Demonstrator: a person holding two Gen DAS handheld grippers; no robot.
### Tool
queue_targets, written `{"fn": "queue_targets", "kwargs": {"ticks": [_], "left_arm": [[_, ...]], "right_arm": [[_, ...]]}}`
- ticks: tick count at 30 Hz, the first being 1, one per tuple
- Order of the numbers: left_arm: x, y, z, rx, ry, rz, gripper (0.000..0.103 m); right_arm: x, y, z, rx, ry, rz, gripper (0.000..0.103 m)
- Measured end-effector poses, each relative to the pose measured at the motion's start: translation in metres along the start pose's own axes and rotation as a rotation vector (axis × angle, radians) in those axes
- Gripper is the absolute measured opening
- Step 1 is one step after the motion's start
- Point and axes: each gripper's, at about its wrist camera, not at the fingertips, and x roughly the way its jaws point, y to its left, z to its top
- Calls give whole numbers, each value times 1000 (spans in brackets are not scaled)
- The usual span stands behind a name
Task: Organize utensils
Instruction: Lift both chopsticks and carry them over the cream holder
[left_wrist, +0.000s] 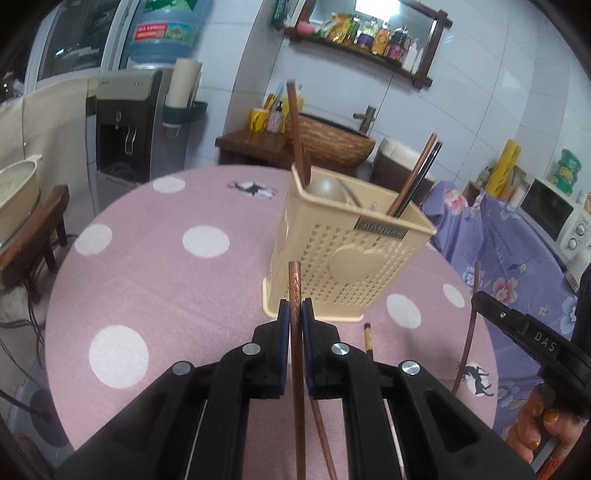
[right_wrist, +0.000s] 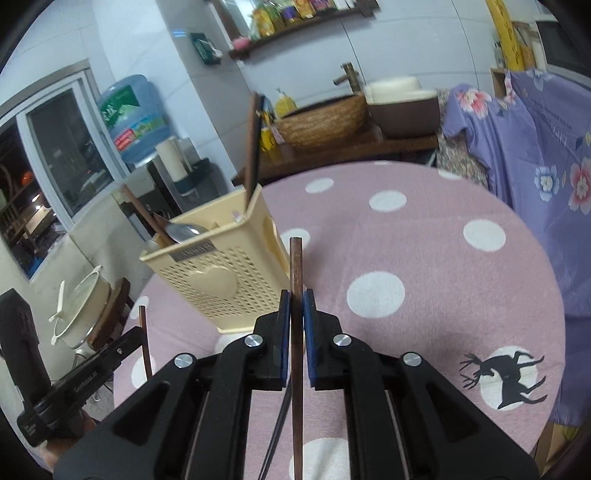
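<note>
Home kitchen: water dispenser, microwave, condiment shelf.

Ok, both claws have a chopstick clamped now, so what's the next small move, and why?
Probably lift the left claw with its brown chopstick up over the rim of the beige utensil holder. The stick is gripped upright just short of the holder, below its open top, where chopsticks and a spoon already stand. The right claw can wait.

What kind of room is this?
Probably a home kitchen or dining corner: a round table with a utensil basket, a water dispenser, and a microwave nearby.
</note>
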Motion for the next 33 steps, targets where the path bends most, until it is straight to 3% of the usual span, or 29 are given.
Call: {"fn": "queue_targets", "kwargs": {"ticks": [10,33], "left_arm": [[-41,5,23,3,-118,-38,8],[-60,-2,47,37,-194,-38,7]], "right_arm": [[-60,21,23,-71,-117,61,8],[-65,43,45,-146,-117,68,8]]}}
